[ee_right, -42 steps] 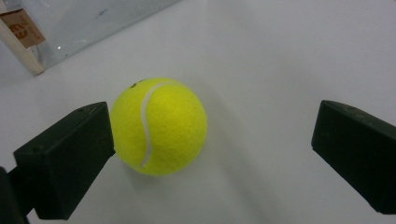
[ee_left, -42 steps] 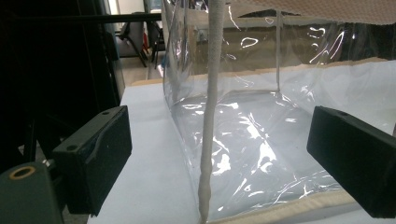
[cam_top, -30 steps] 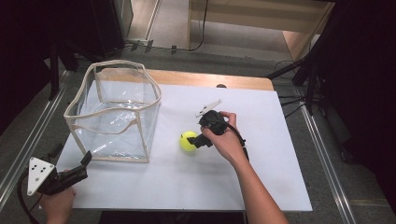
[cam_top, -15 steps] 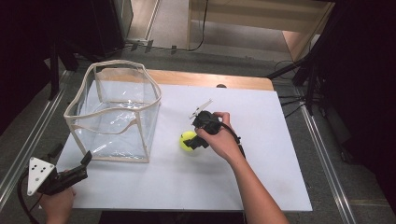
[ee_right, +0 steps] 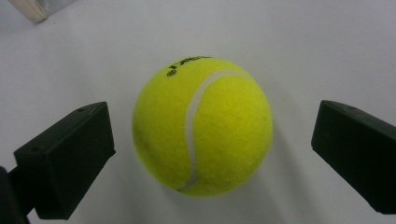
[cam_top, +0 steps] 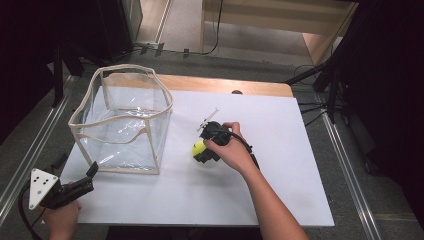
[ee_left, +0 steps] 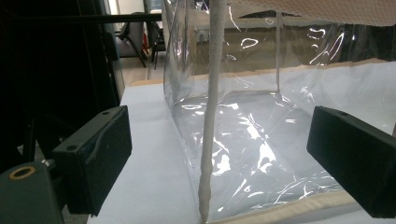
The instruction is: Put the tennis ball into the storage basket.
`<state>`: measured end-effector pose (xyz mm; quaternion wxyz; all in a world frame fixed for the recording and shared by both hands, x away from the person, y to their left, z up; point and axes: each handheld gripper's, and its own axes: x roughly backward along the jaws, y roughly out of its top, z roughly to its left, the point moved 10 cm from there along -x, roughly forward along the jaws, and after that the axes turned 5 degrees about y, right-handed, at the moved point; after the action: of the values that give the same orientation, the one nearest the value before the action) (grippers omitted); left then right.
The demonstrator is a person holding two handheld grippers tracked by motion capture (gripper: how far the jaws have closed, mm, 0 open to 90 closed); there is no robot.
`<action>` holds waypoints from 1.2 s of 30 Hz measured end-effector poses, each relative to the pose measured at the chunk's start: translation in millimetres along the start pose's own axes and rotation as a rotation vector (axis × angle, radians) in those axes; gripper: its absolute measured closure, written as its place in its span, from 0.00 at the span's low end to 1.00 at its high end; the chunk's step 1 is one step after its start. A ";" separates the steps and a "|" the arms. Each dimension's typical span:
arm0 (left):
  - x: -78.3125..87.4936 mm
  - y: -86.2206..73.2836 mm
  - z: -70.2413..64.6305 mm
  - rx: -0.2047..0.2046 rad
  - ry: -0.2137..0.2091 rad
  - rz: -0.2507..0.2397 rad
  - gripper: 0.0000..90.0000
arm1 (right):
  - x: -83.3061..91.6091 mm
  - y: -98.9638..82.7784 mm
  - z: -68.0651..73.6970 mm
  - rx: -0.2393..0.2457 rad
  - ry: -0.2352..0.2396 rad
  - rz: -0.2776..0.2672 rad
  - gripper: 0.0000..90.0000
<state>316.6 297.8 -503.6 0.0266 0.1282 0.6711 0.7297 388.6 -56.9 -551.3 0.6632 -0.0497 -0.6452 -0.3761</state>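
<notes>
The right tool (ee_right: 212, 140) has descended over the ball (ee_right: 202, 125), jaws spread either side, not touching. Closing appears next. The left tool (ee_left: 224, 154) waits spread beside the bag (ee_left: 261, 140).

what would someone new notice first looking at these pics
The bright yellow felt tennis ball stands out first: it lies on the white table top, right between the open black jaws of the right gripper, which touch neither side of it. Next comes the clear plastic box-shaped bag with beige fabric trim, standing open on the table's left part, with the left gripper open near its front corner.
</notes>
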 end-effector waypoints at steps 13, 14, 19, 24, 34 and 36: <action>0.0 0.2 0.6 -0.001 0.001 -0.002 0.08 | -11.5 -0.7 2.2 -0.006 0.011 0.045 0.07; 0.0 0.2 0.6 -0.001 0.001 -0.002 0.08 | -12.4 -0.6 2.5 -0.003 0.016 0.047 0.07; 0.1 0.2 0.6 -0.001 0.001 -0.002 0.08 | -15.8 -0.3 4.1 -0.003 0.018 0.060 0.07; 0.0 0.2 0.5 -0.001 0.001 -0.002 0.08 | -18.8 -2.6 4.6 -0.017 0.012 0.087 0.10; -0.2 0.3 0.5 -0.001 0.001 -0.003 0.08 | -22.8 -2.9 3.9 -0.033 0.013 0.086 0.25; -0.2 0.3 0.5 0.000 0.001 -0.003 0.08 | -22.7 -2.3 3.4 -0.030 0.021 0.080 0.26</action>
<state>317.0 298.2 -503.2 0.0272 0.1267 0.6714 0.7297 387.2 -46.8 -572.0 0.6837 -0.0817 -0.6299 -0.3594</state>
